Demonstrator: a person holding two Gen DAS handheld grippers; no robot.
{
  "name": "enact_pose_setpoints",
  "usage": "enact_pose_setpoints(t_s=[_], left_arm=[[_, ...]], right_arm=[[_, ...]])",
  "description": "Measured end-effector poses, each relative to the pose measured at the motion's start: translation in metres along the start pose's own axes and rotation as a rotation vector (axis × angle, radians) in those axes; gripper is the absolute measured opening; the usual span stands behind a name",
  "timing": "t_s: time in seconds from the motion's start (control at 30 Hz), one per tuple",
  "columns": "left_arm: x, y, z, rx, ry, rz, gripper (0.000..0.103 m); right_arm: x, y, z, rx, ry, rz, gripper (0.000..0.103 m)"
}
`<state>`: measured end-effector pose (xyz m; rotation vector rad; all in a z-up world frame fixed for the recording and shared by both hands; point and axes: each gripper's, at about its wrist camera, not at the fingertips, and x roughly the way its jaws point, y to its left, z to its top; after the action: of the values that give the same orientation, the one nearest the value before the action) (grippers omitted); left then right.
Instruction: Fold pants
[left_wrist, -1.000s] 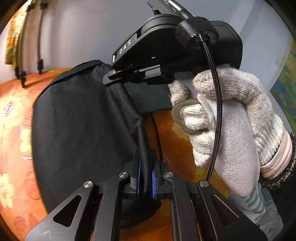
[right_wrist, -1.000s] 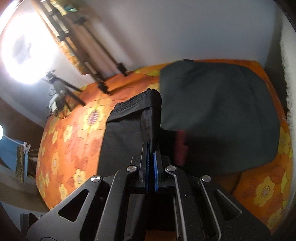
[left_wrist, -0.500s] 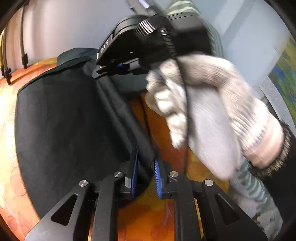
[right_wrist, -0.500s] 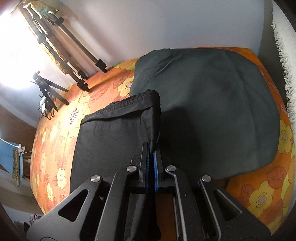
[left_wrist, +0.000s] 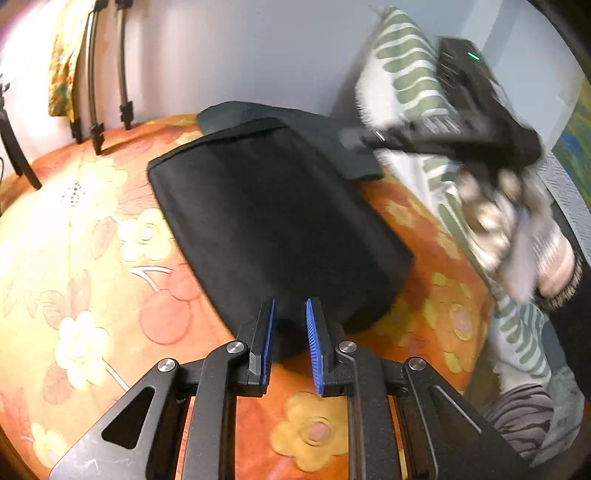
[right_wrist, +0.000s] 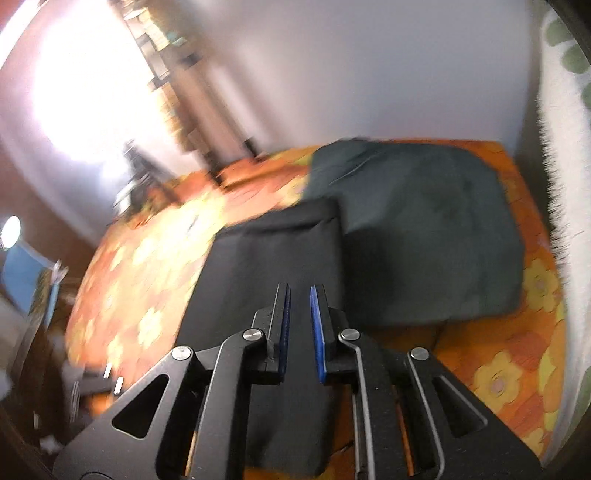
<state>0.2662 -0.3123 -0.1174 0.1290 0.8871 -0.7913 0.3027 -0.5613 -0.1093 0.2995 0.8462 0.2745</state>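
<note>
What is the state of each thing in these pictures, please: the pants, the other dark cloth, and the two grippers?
black pants: folded, lying flat on the flowered cover, held by no gripper.
dark grey cloth: lying flat behind the pants, its near edge under them.
left gripper: fingers just opened, apart, nothing pinched between them.
right gripper: fingers just opened, a small gap, no cloth pinched.
flowered cover: spread out under both cloths.
</note>
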Motion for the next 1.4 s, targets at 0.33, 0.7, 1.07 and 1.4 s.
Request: enact_pose_setpoints(t_s=[0.33,0.7,1.07,1.4], left_arm=[[0.042,-0.002,-0.008,0.057,0.090,0.015,0.015],[0.015,0.017,0.001,0.003,0.067,0.012,0.025],[0.019,0.064,0.029,-0.225,0.039,-0.011,0.059],[0.048,0.080,0.033,-0.310,0.059,-0.038,0.059]], right_arm=[[0.048,-0.014,-0.035,-0.014,0.122,-0.077,0.011],[0.035,-0.030,-0.041,0.026,0.116,-0.069,0.031],[0.038,-0.061,-0.033,0.111,0.077,0.060,0.071],[0.068,-0.062,-0.030,0.101,0.104,0.185,0.071]])
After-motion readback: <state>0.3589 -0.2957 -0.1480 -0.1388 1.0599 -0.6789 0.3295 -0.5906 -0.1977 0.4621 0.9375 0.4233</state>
